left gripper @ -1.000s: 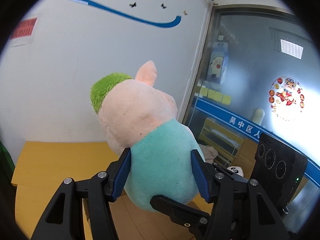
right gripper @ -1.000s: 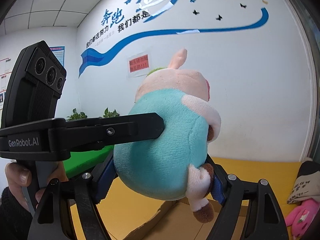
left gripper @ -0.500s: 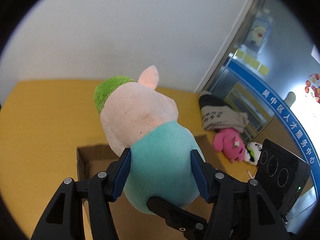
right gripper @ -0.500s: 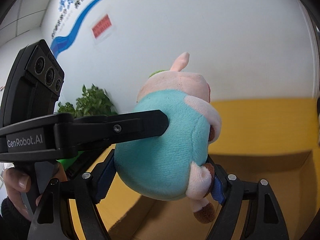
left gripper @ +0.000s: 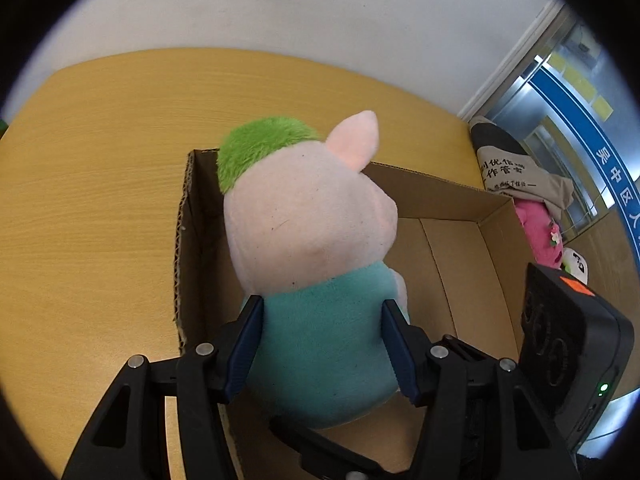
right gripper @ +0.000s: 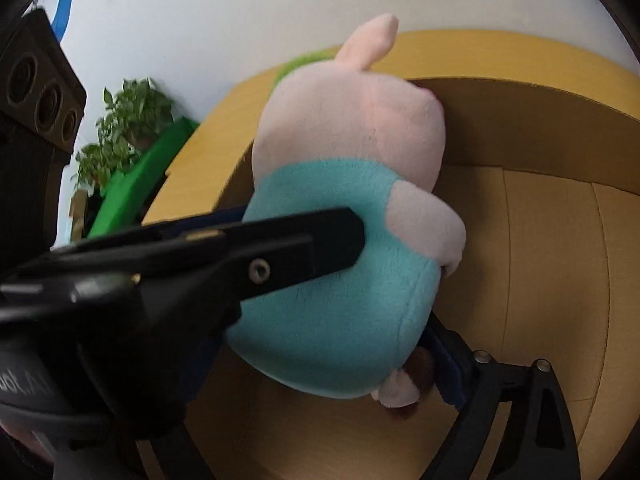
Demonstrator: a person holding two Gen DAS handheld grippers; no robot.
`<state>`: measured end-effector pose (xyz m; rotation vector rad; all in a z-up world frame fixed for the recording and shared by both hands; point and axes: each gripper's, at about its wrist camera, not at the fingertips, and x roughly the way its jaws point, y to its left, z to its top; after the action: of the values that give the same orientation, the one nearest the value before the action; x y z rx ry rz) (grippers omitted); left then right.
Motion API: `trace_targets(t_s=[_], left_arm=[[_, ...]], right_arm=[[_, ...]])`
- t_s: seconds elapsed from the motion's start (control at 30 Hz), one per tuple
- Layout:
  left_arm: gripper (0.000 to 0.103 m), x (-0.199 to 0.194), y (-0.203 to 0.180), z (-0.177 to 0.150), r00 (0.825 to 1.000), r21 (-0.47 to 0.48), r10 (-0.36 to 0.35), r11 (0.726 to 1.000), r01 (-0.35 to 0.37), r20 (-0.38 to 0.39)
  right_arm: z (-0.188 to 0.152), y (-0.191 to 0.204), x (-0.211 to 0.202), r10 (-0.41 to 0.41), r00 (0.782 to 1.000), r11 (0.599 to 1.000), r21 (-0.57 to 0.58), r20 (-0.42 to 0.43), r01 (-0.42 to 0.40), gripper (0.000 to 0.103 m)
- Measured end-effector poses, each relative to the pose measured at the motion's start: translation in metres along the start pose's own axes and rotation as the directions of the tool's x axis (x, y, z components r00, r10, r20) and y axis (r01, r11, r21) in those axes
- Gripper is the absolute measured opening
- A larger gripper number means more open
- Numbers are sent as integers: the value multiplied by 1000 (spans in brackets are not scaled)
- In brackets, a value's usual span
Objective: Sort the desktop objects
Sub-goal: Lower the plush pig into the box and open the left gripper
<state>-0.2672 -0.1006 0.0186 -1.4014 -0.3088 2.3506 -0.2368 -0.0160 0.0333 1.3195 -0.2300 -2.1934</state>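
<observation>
A plush pig [left gripper: 308, 240] with a pink head, green tuft and teal body is held by both grippers. My left gripper [left gripper: 324, 344] is shut on its teal body from both sides. My right gripper [right gripper: 320, 344] is shut on the same body lower down; only its right finger [right gripper: 448, 368] shows, the left one is hidden behind the left gripper's arm. The pig [right gripper: 352, 208] hangs tilted over the open cardboard box [left gripper: 472, 280], head toward the box's far left corner. The box [right gripper: 560, 240] is otherwise empty inside.
The box stands on a yellow wooden table [left gripper: 100, 200] against a white wall. Right of the box lie a beige printed bag [left gripper: 516, 172], a pink plush toy [left gripper: 540, 232] and a small white toy [left gripper: 576, 264]. Potted plants [right gripper: 124, 128] stand beyond the table's left side.
Both grippers have tipped downward with the pig, carrying it from up in front of the wall to over the open box. Both grips stay closed.
</observation>
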Motion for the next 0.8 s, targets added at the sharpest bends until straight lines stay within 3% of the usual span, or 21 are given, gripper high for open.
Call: trace_targets(t_s=[0.13,0.23,0.53,0.63,0.7,0.8], left_arm=[[58,-6,8,-1,1000,-18,-5,1000,5,-11],[58,-5,5,2,1000,-26,2,1000,-3,-19],[56,-8,-9,-2,999,-51,17,998,-20,-52],[57,-6,-11,-1,997,-65,44,997,-48,-62],[60,-6,-13,3,996,-75,62,995,-66,-65],[61,-17,-21,3,990,-58,132,989,-135,-48]], right_arm=[[-14,-14,-25,73,996,997,-11,42,-73,93],[-28,-22,-25,35,999,998,-57,21,-34,82],[-40,-50,-36,135,991,991,-6,7,-135,80],[-55,-52,-41,147,989,989,-12,-8,-147,82],[-55,-53,-41,180,983,984,10,-30,-180,95],[-54,-54,-51,197,980,980,17,-32,-197,95]])
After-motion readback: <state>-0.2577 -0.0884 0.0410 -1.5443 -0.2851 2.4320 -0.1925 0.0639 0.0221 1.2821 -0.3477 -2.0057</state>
